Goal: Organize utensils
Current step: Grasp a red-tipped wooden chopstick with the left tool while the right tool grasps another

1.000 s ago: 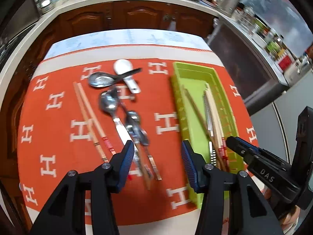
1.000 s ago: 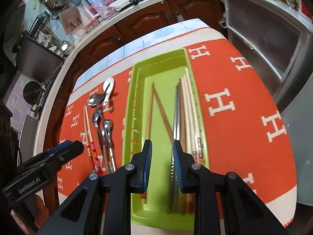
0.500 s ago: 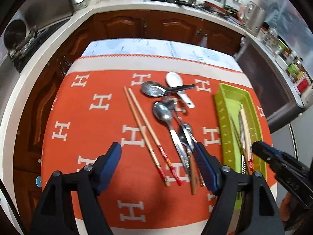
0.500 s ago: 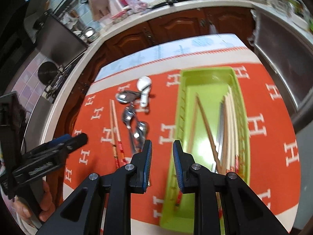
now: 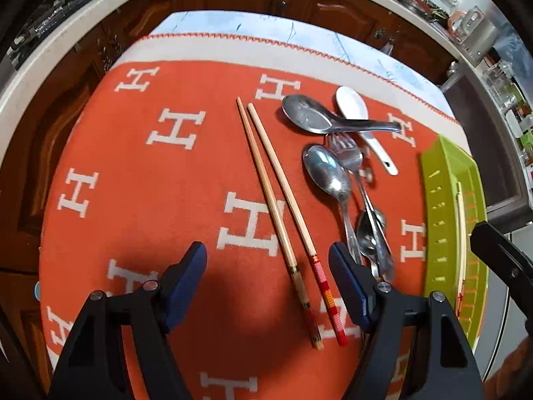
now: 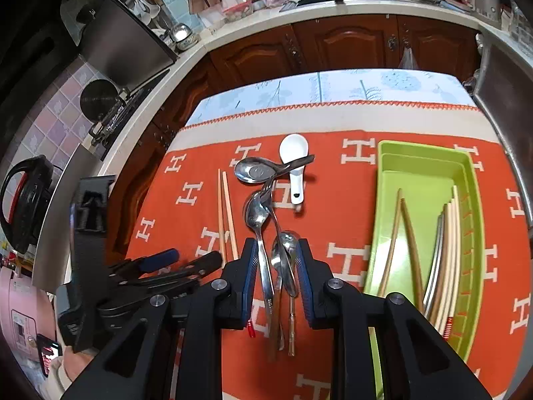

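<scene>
We see the left gripper (image 5: 268, 268) with fingers wide apart, empty, its chopstick pair (image 5: 283, 213) lower centre. Right gripper (image 6: 276, 278) fingers narrow, nothing held, over the spoons (image 6: 263, 233) at centre; green tray (image 6: 429, 180) at right.

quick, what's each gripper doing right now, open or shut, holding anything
left gripper: open wide, jaws just opened, holding nothing, over the pair of wooden chopsticks.
right gripper: open narrowly, holding nothing, above the steel spoons.

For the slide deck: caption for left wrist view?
Open left gripper above wooden chopsticks on orange cloth, spoons beside.
</scene>
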Demonstrator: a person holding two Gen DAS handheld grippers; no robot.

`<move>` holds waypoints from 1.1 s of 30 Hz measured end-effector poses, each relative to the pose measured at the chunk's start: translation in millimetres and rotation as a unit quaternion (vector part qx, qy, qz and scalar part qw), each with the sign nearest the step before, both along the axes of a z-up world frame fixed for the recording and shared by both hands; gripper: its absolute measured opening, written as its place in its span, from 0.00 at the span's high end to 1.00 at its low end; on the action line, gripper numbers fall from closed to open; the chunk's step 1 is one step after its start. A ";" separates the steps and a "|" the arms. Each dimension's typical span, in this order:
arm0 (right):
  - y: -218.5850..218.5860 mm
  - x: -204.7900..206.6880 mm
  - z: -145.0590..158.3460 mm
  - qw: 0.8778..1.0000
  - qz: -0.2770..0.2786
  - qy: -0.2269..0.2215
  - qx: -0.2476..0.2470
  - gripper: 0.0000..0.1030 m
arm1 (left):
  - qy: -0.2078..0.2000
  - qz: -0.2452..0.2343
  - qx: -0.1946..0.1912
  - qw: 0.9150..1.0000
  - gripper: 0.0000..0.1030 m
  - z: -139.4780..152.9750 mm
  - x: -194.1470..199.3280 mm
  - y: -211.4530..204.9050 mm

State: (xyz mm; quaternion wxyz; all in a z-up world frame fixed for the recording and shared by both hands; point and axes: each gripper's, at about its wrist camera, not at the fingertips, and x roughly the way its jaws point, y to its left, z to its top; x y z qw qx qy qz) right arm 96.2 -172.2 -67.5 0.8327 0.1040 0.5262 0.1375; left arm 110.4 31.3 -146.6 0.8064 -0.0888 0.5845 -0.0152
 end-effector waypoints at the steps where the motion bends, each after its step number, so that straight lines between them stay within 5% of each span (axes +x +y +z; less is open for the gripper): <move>1: 1.1 2.2 -2.9 1.000 0.002 0.003 -0.001 0.77 | 0.003 0.003 0.004 1.000 0.29 -3.9 2.2 -0.8; 7: 3.9 7.0 -14.9 1.000 0.009 0.010 -0.003 0.77 | 0.017 0.017 0.015 1.000 0.33 -21.5 8.2 -0.3; 22: 25.4 21.7 -48.9 0.998 0.040 0.047 0.000 0.77 | -0.022 -0.011 0.079 0.997 0.34 -28.2 1.7 -11.0; 33: 57.6 21.8 -62.7 0.996 0.077 0.040 0.002 0.77 | -0.042 -0.009 0.059 0.997 0.95 -23.6 -10.7 18.6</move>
